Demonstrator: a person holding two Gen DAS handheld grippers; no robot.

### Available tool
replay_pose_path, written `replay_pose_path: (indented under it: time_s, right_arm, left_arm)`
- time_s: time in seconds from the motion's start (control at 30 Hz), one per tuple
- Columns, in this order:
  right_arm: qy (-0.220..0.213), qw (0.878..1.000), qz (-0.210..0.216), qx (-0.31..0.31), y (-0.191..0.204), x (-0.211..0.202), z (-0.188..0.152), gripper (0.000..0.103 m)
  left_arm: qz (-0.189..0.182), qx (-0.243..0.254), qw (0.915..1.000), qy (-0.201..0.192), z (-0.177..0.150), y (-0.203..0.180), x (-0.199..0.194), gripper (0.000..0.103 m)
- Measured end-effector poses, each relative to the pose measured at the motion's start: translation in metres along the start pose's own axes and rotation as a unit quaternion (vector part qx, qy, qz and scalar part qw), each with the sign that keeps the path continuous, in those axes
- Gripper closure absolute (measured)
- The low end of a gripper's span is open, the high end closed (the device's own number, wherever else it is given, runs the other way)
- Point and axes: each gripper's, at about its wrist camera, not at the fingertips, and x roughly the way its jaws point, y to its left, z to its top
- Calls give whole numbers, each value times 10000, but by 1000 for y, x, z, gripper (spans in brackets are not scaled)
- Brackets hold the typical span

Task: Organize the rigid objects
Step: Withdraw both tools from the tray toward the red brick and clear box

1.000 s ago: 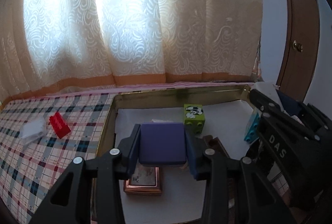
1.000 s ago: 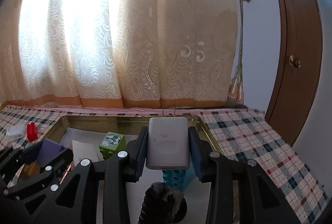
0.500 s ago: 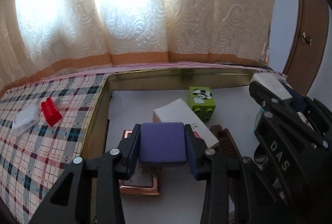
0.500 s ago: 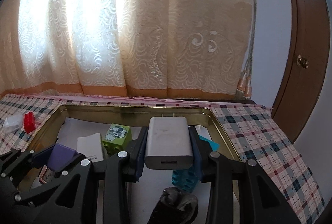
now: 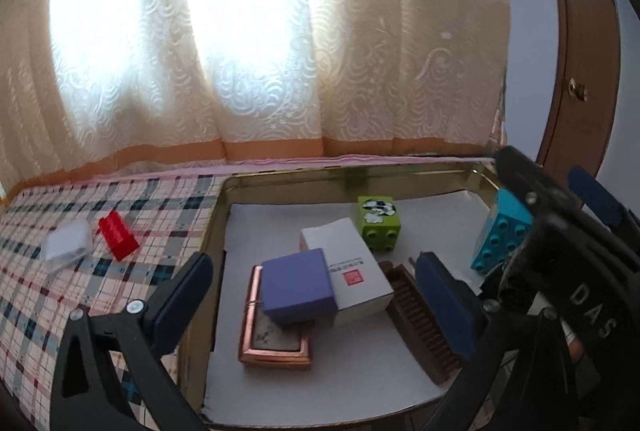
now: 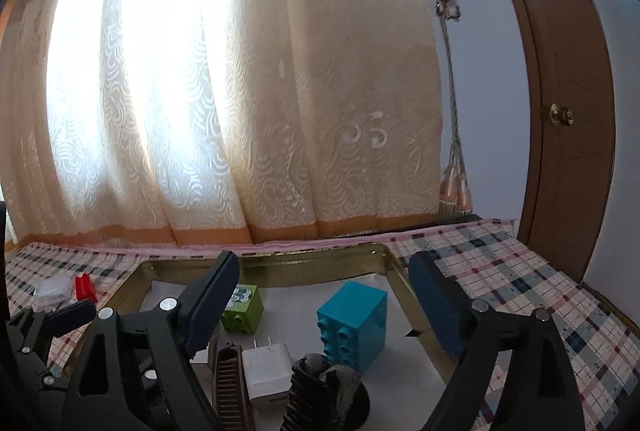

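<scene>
Left of the gold tin tray [image 5: 216,219], a clear plastic piece [image 5: 66,245] and a red brick [image 5: 117,239] lie on the plaid cloth [image 5: 48,295] of the counter, well clear of the tray's left rim with open cloth around them. Over that rim, the left gripper [image 5: 316,283] has its jaws spread wide, just opened. The purple box [image 5: 298,285], clamped between them a second ago, now rests free inside the tray, on a copper-framed case [image 5: 276,343] and against a white box [image 5: 352,271]. A brown comb [image 5: 420,319] lies to the right of the white box, and a green block [image 5: 378,217] stands behind it with bare white lining toward the tray's back wall. Farther right, the right gripper [image 6: 324,303] also has its jaws apart, just opened. The white charger [image 6: 266,371] it gripped before now lies released in the tray beside a teal block [image 6: 356,319], near the right rim. Beyond that rim the cloth runs open.
</scene>
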Motion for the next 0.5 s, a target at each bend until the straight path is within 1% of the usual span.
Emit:
replay_pose_path:
  time_s: [0.17,0.3,0.5]
  right_arm:
    - [-165,9996,-212,126,-7,-9,1,15]
    - [-501,9976,-407,237,-11,-25,1,15]
    - [-753,9946,-634,314,-14,-39,1,15]
  left_arm:
    - [82,-214,9997,-24,1,14,-1,0]
    - [111,-256,9996,-101,2,18,-5,0]
    - [442,-41,9977,-517,2,19,-19,0]
